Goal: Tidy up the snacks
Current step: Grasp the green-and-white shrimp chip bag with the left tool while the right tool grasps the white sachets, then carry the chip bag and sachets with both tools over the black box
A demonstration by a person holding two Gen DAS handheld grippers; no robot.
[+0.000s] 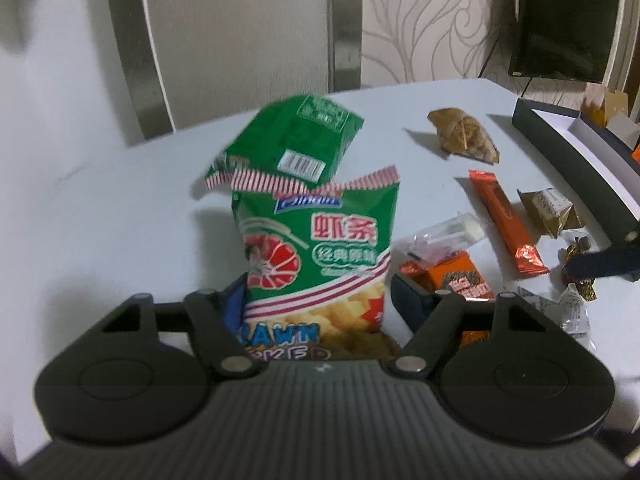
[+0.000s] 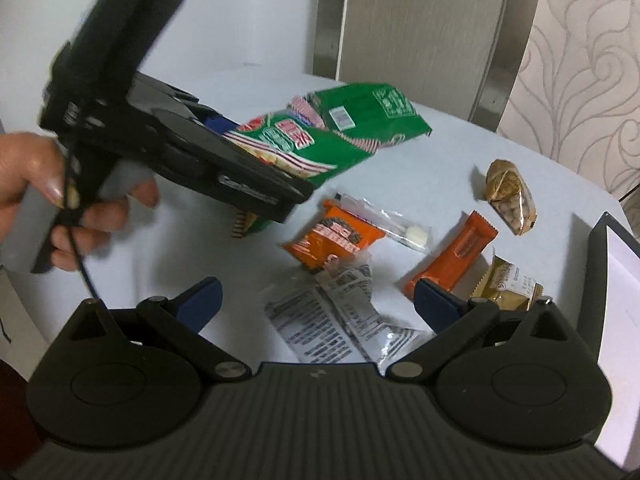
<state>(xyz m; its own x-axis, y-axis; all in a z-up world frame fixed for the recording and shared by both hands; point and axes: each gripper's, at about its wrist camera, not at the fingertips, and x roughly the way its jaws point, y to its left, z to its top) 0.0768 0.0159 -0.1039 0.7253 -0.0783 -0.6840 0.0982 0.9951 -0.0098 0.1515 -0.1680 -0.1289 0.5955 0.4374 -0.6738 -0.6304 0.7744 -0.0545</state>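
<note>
My left gripper (image 1: 320, 300) has its jaws set wide around a green prawn cracker bag (image 1: 320, 248); I cannot tell if the pads touch it. The bag also shows in the right wrist view (image 2: 296, 148), lifted off the table in the left gripper (image 2: 224, 148). A second green bag (image 1: 296, 140) lies flat behind it, and appears again in the right wrist view (image 2: 372, 116). My right gripper (image 2: 316, 304) is open and empty above a clear printed wrapper (image 2: 320, 320). It shows at the right edge of the left wrist view (image 1: 604, 264).
Small snacks lie on the white table (image 2: 420, 148): an orange packet (image 2: 336, 240), an orange bar (image 2: 456, 256), a gold wrapped sweet (image 2: 512, 284), a brown nut pack (image 2: 512, 196), a clear sachet (image 2: 396, 224). A dark open box (image 1: 576, 160) stands at the right.
</note>
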